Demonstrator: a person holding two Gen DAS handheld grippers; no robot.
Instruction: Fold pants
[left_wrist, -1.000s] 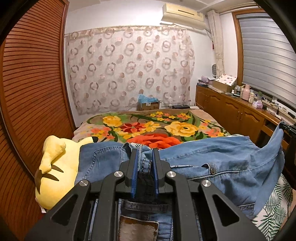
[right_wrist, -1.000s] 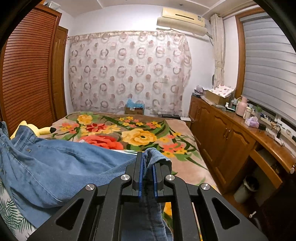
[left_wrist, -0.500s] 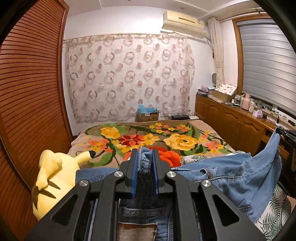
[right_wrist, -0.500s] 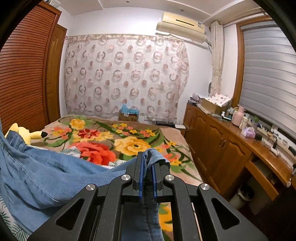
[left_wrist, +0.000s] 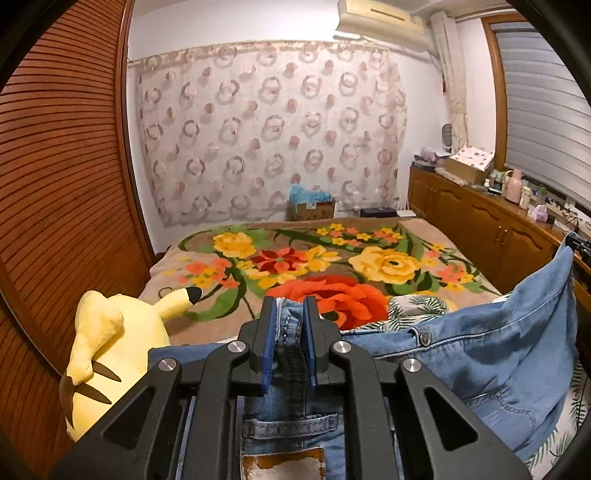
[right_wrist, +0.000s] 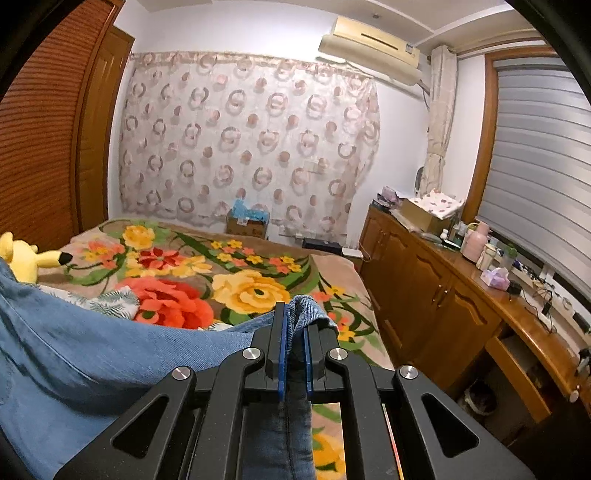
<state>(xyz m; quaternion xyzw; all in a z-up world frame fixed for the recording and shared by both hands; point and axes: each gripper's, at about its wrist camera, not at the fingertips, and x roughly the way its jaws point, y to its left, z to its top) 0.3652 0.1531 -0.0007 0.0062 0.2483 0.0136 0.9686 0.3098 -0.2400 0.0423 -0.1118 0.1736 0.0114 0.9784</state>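
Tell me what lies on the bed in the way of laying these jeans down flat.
Both grippers, left and right, are clamped on the jeans. The yellow plush toy sits on the floral blanket right beside the denim at the left gripper's side. The blanket farther out shows nothing else.

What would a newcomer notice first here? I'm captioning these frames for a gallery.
Blue jeans stretched between the left tool and right tool, each clamped on denim. Behind them lies a bright floral blanket across the bed, with a yellow plush toy at its left edge.
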